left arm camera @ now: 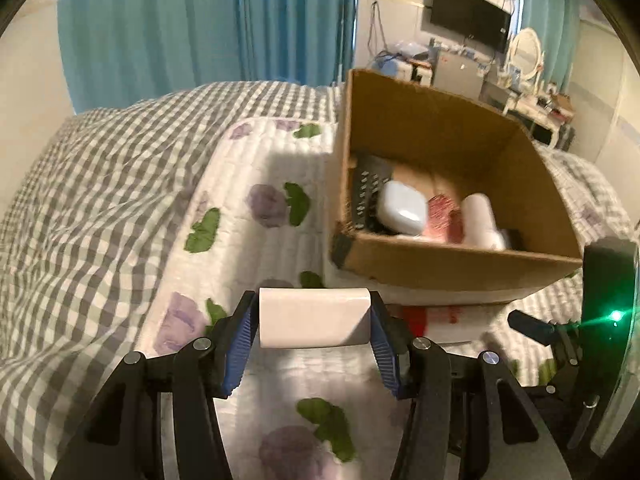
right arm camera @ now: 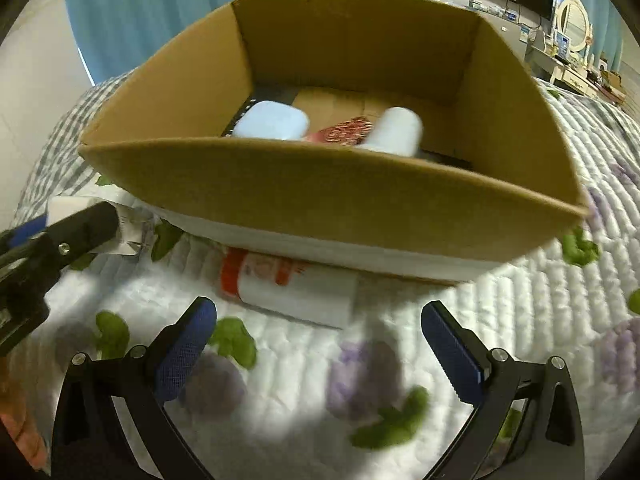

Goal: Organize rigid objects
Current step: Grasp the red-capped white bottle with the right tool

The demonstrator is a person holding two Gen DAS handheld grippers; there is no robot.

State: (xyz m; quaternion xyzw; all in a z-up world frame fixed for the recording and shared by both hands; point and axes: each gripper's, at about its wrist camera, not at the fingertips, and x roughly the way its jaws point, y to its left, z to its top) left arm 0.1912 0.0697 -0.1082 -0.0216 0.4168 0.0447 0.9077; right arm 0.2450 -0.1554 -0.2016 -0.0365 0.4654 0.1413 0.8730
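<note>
The left gripper [left arm camera: 314, 322] is clamping a glossy white rectangular block [left arm camera: 314, 316] between its blue pads, carrying it, I judge, toward the open brown cardboard box [left arm camera: 452, 258] ahead and to the right of its fingers, while the right gripper [right arm camera: 318, 338] is hovering wide and empty, fingers flanking a white-and-red flat carton [right arm camera: 292, 284] just ahead, likely calling for closing next.

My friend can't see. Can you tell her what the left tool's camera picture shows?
The left tool holds a white block between its blue pads above a flowery quilt. Ahead to the right sits an open cardboard box with a pale blue case and other things inside.

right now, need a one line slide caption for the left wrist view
Left gripper holds a white block above the floral quilt, beside the partly filled cardboard box.
</note>
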